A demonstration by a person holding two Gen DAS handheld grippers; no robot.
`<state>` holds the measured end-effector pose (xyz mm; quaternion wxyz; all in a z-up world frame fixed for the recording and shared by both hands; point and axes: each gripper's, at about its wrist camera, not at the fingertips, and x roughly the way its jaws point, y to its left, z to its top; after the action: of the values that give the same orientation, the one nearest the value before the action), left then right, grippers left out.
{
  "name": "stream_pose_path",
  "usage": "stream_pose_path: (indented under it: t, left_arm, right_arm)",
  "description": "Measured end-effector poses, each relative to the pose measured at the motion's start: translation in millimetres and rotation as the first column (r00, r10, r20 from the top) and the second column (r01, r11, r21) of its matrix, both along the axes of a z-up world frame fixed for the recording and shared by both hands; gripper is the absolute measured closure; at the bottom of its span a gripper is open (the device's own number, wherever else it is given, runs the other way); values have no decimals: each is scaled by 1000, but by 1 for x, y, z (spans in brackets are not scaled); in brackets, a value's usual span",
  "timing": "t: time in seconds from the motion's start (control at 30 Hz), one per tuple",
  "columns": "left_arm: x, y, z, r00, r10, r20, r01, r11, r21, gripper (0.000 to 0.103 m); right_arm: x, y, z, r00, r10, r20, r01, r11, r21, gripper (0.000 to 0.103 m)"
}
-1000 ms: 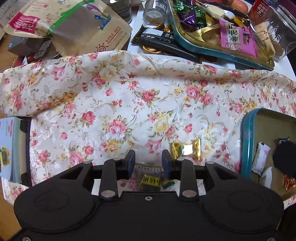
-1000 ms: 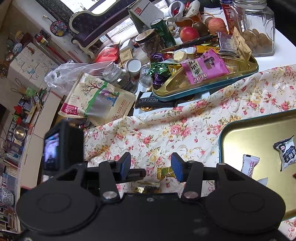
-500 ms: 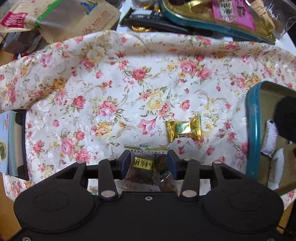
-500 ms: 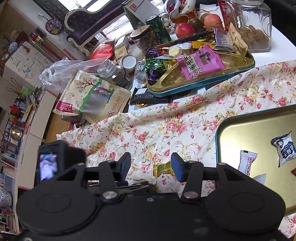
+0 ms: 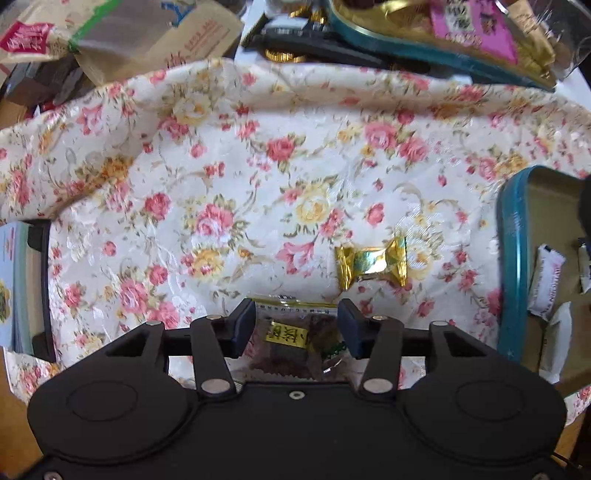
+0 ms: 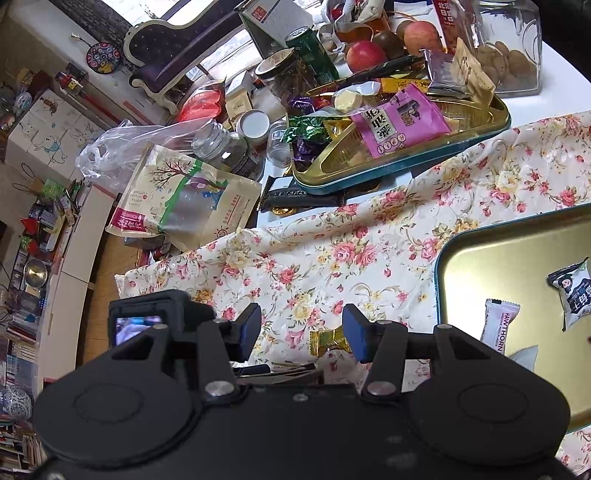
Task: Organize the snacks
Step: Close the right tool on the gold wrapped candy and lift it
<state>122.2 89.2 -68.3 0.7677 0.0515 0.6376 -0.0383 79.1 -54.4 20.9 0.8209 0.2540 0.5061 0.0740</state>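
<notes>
Snack packet (image 5: 291,338) now lies between the widening left gripper (image 5: 296,325) jaws.

Over in the right wrist view, daylight pours through a window (image 6: 221,22) at the top, and right below it sits a dark purple sofa (image 6: 177,48) with a pale carved frame. Left of that, a white cabinet (image 6: 48,129) carries cartoon rabbit drawings, and a round patterned ornament (image 6: 103,58) hangs on the wall above. Down the left edge, crowded shelves (image 6: 22,332) of books and trinkets. Wooden floor (image 6: 107,273) shows beside the bench's floral cloth (image 6: 332,251).
</notes>
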Motion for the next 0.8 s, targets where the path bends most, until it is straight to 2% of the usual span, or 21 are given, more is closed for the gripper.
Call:
stream_pose_path:
  t: [0.1, 0.33, 0.43, 0.53, 0.63, 0.8]
  left_arm:
    - [-6, 3, 7, 999, -12, 37, 12, 1000, 0, 47]
    - [-10, -10, -15, 998, -49, -33, 50, 998, 32, 46]
    - [-8, -10, -27, 997, -17, -70, 20, 999, 45, 48]
    - [-2, 2, -19, 996, 50, -76, -52, 998, -24, 57]
    - [6, 19, -1, 988, 140, -64, -145, 987, -70, 64]
    - [11, 41, 47, 971, 237, 22, -233, 967, -105, 64]
  right_arm:
    - [-1, -4, 1, 1000, -14, 2, 14, 1000, 0, 50]
    - [-4, -8, 3, 1000, -17, 1, 17, 1000, 2, 50]
    - [-3, -6, 2, 1000, -16, -4, 16, 1000, 3, 50]
    - [-1, -5, 1, 1000, -15, -9, 15, 1000, 2, 50]
    - [2, -1, -1, 1000, 0, -20, 0, 1000, -6, 50]
    - [7, 10, -17, 998, 22, -56, -24, 998, -49, 49]
